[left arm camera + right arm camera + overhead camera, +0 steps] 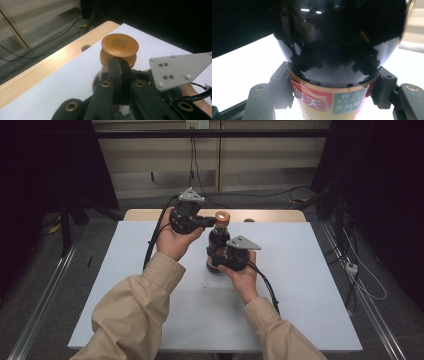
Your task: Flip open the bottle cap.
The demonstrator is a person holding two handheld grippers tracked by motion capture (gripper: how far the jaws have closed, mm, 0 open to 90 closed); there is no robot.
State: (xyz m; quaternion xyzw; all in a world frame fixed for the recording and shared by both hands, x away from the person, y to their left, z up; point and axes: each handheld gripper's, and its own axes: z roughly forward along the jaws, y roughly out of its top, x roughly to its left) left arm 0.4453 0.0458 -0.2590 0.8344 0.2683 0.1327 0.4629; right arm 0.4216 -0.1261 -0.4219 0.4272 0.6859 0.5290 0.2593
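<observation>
Broadly, the white table (300, 310) carries a dark bottle (218, 251) standing upright near its middle. Next in size, the right gripper (220, 259) has its jaws clamped on either side of the bottle's labelled body. Higher up, the left gripper (209, 222) has its jaws closed together, their tips right against the orange cap (120, 44) on the neck.

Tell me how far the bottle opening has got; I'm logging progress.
Done: the right gripper is clamped on the bottle, which stands upright on the table. In hand: the left gripper, jaws shut, sits at the neck just under the orange cap. Left: the cap looks fully seated, so loosening and removing it probably remain.
</observation>
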